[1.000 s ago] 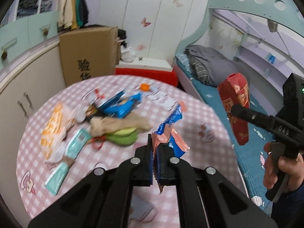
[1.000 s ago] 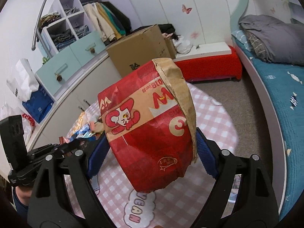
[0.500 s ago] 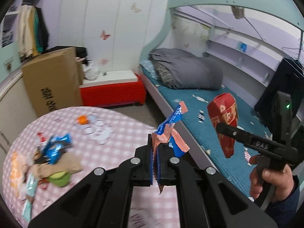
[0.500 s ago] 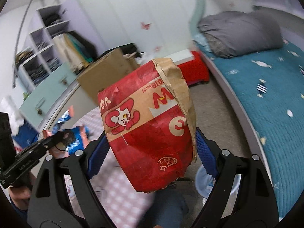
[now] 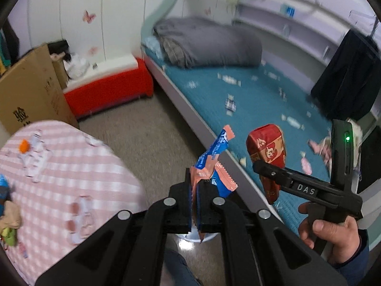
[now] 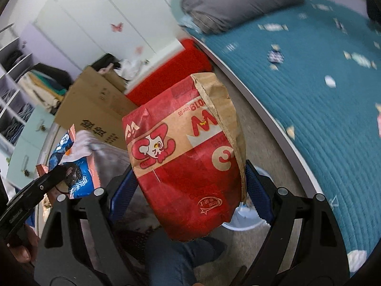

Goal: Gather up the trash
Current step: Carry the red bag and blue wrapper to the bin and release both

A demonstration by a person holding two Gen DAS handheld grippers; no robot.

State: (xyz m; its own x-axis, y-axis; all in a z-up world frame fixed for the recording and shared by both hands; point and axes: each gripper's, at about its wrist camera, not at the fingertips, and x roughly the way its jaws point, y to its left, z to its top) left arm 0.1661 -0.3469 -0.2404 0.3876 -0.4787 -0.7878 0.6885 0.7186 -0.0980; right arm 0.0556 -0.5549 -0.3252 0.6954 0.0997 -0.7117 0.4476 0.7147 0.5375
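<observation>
My left gripper [image 5: 195, 190] is shut on a blue and salmon snack wrapper [image 5: 213, 157], held in the air past the edge of the pink checked table [image 5: 71, 166]. My right gripper [image 6: 190, 181] grips a red and brown paper food bag [image 6: 188, 152] between wide-set jaws. In the left wrist view that bag [image 5: 268, 150] hangs to the right over the bed's edge, with a hand [image 5: 333, 236] on the handle. A pale blue bin rim [image 6: 245, 217] shows on the floor under the bag. The wrapper [image 6: 76, 174] also appears at the left in the right wrist view.
A bed with a teal cover [image 5: 250, 100] and grey pillow [image 5: 209, 43] runs along the right. A cardboard box [image 5: 31, 90] and red bench [image 5: 107, 90] stand by the wall. More trash [image 5: 9, 219] lies on the table's left. A trouser leg [image 6: 173, 257] is below.
Both grippers swung right, away from the table toward the floor beside the bed, and dipped lower. Each kept hold of its item. The bin rim came into view under them.
</observation>
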